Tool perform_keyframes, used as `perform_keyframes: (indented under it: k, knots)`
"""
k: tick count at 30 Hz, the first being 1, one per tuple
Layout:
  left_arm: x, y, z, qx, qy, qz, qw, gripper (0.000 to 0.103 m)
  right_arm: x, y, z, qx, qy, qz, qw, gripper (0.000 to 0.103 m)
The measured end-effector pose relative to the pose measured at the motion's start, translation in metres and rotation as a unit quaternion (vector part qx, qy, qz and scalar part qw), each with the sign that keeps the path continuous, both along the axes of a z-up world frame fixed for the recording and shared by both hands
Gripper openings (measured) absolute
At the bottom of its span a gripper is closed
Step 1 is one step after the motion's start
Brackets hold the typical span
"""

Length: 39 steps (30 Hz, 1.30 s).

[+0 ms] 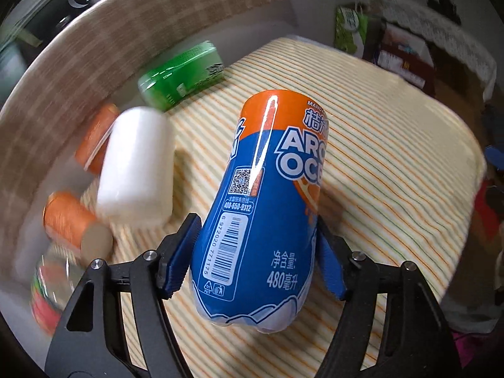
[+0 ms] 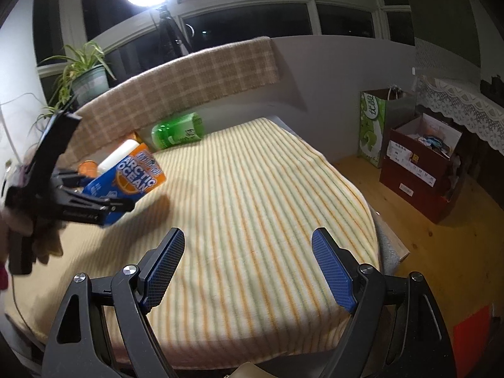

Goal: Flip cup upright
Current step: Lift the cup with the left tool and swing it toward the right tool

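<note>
Left gripper (image 1: 256,249) clamped on the blue-and-orange labelled plastic cup (image 1: 267,208), lifted off the striped cloth.

In the left wrist view the cup fills the middle of the frame, tilted, its orange end toward the top and its pale end at the bottom, with the blue pads (image 1: 181,258) pressed against both its sides. In the right wrist view it sits at centre left, held above the yellow striped cloth-covered table (image 2: 252,208). The right gripper (image 2: 249,267) hangs at the bottom of that frame, jaws wide apart over bare cloth, well apart from the cup. Against the checked backrest (image 2: 189,75), at upper left, lie a green plastic bottle (image 2: 176,134), a white cylindrical container (image 1: 137,167) and orange thread spools (image 1: 67,217).
</note>
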State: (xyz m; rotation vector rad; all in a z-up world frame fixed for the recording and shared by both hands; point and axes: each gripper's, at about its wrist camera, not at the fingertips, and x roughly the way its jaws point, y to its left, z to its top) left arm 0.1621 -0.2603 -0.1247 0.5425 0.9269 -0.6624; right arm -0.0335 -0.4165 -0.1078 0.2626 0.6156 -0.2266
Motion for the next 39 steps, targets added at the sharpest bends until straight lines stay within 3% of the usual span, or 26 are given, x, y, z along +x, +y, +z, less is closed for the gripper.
perform_keyframes:
  k: [3, 7, 10, 17, 20, 30, 34, 39]
  knots:
    - [-0.015, 0.026, 0.006, -0.036, 0.004, 0.045, 0.9983, 0.071, -0.001, 0.011, 0.005, -0.006, -0.004, 0.012, 1.000, 0.083]
    - [-0.035, 0.071, 0.013, -0.099, 0.025, 0.132, 0.9860, 0.071, 0.000, 0.024, 0.010, -0.003, -0.007, 0.031, 0.999, 0.083]
    - [-0.048, 0.098, 0.013, -0.147, 0.038, 0.199, 0.9682, 0.071, 0.004, 0.034, 0.012, 0.008, -0.006, 0.050, 0.999, 0.083]
    - [-0.060, 0.139, -0.013, -0.251, 0.103, 0.311, 0.9109, 0.071, 0.018, 0.064, 0.012, 0.050, 0.008, 0.106, 0.993, 0.083]
    - [-0.055, 0.147, -0.021, -0.266, 0.118, 0.329, 0.8981, 0.071, 0.024, 0.075, 0.012, 0.063, 0.015, 0.120, 0.991, 0.083]
    - [-0.052, 0.167, -0.027, -0.297, 0.137, 0.336, 0.8835, 0.077, 0.044, 0.088, -0.002, 0.147, 0.062, 0.144, 0.977, 0.083]
    - [-0.060, 0.175, -0.021, -0.291, 0.135, 0.325, 0.8894, 0.079, 0.057, 0.098, -0.004, 0.178, 0.082, 0.163, 0.967, 0.083]
    - [-0.082, 0.196, -0.005, -0.276, 0.105, 0.310, 0.9036, 0.079, 0.081, 0.114, -0.001, 0.202, 0.099, 0.187, 0.956, 0.083]
